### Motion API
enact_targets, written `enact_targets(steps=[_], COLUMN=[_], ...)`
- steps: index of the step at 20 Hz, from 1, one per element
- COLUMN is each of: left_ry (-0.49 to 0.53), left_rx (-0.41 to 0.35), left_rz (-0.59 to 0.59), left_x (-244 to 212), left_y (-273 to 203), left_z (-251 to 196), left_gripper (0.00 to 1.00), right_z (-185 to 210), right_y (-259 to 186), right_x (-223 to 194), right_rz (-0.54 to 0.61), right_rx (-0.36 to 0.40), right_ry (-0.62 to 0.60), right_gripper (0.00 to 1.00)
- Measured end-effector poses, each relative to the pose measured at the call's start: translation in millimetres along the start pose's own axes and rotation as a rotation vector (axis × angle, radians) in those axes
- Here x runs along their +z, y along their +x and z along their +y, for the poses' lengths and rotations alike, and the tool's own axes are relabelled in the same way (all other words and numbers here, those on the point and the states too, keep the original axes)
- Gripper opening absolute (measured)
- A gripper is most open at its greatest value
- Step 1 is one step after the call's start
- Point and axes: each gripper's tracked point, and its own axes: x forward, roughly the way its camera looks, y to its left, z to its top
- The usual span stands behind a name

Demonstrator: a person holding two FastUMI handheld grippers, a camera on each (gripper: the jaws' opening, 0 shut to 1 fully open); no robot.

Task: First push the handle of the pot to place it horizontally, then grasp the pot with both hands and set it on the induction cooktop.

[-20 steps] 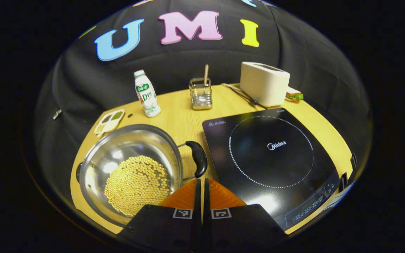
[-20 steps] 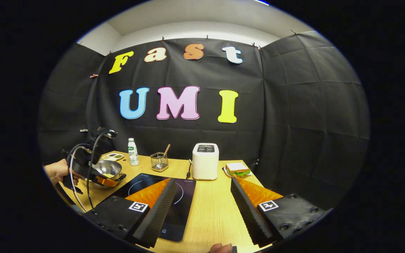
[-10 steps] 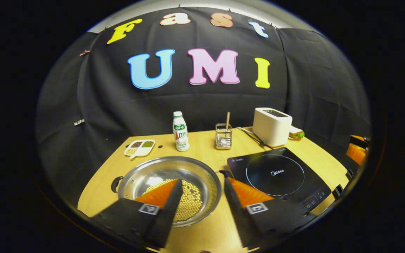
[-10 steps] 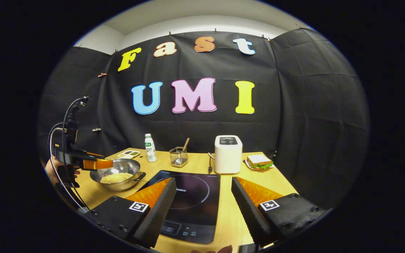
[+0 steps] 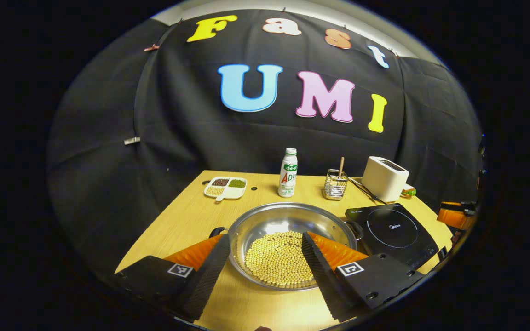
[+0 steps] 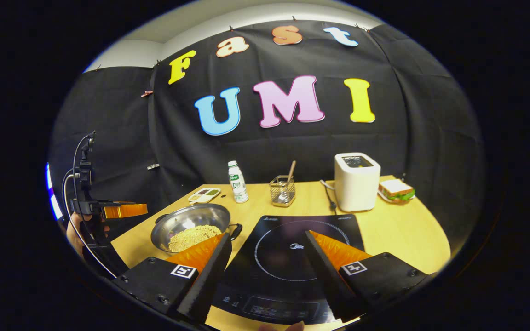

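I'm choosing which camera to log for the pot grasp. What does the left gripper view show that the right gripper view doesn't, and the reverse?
Left gripper view: the left gripper, jaws open, frames the pot close up, with the beans and its left handle plain. Right gripper view: the right gripper, jaws open, frames the cooktop and its control strip; a hand holds the other gripper. Both: table, bottle, toaster.

Pot's [image 5: 292,239] near rim hidden behind left tongs [image 5: 265,262] (both fingers)

Pot [image 5: 288,239] touching cooktop [image 5: 396,232]; table [image 5: 187,220] left free.
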Motion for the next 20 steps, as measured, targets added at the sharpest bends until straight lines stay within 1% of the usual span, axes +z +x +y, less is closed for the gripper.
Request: enact_targets(steps=[2,5,8,10,12,14,17,19,20], left_ry=[-0.028,-0.028,-0.024,-0.023,0.004,0.023,0.015,-0.01,-0.022], left_rx=[0.019,0.052,0.089,0.088,0.082,0.074,0.044,0.026,0.022], left_rz=[0.05,0.145,0.273,0.328,0.357,0.355,0.375,0.388,0.391], left_x=[-2,-11,-30,-37,-42,-40,-48,-54,-56], left_y=[13,38,64,78,89,102,115,120,123], left_z=[23,52,75,80,83,84,80,77,76], left_gripper=[0.98,0.97,0.97,0.97,0.97,0.97,0.96,0.91,0.89], right_z=[15,30,46,54,59,64,72,77,76], right_y=[20,54,84,106,127,147,166,176,179], right_x=[-4,-8,-22,-30,-41,-51,-66,-76,-81], right_rz=[0.056,0.147,0.265,0.335,0.39,0.428,0.469,0.484,0.492], right_rx=[0.021,0.034,0.048,0.038,0.019,0.012,0.006,0.007,-0.009], right_ry=[0.018,0.045,0.117,0.168,0.198,0.213,0.229,0.23,0.23], right_gripper=[0.98,0.98,0.98,0.98,0.99,0.99,0.99,0.98,0.98])
